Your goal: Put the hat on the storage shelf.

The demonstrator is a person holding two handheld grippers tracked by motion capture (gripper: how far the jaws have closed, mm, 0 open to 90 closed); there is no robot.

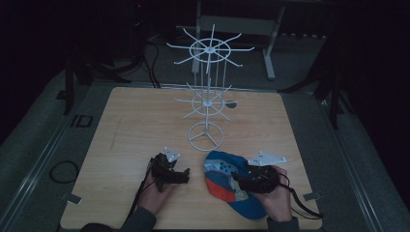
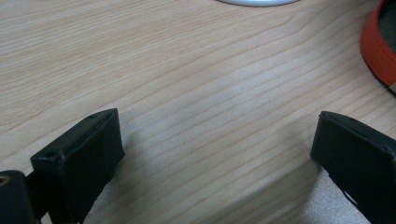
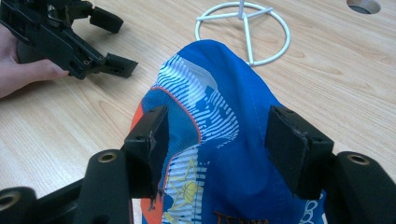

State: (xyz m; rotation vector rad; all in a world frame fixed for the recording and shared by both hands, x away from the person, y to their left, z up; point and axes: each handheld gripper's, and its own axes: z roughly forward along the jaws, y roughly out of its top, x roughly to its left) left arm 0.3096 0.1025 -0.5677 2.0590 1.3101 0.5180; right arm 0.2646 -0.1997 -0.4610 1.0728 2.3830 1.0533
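Counter [image 1: 145,116] of pale wood is seen from the high view, with a white wire display rack [image 1: 208,92] standing on its round base near the middle. A blue cap [image 1: 223,181] with white and orange panels lies on the near right part of the counter, just in front of the rack's base. The right gripper [image 1: 238,180] is held over the cap by the person's right hand [image 1: 278,200], while the left gripper [image 1: 186,175] is held by the left hand [image 1: 157,191] just beside the cap, on the bare wood. From the left gripper view, the jaws of the left gripper [image 2: 215,154] are shown wide apart with nothing but wood grain between them; an orange edge of the cap [image 2: 376,46] is seen at the upper right, clear of the jaws. From the right gripper view, the right gripper [image 3: 217,140] is seen with its jaws apart on either side of the cap [image 3: 224,140], the crown rising between them; whether the pads press on the cloth cannot be told. Dark lettering is printed on the cap at the bottom edge, but it is cut off and cannot be read. The rack's ring base [image 3: 243,30] and the left gripper [image 3: 114,44], jaws apart, are shown farther off.
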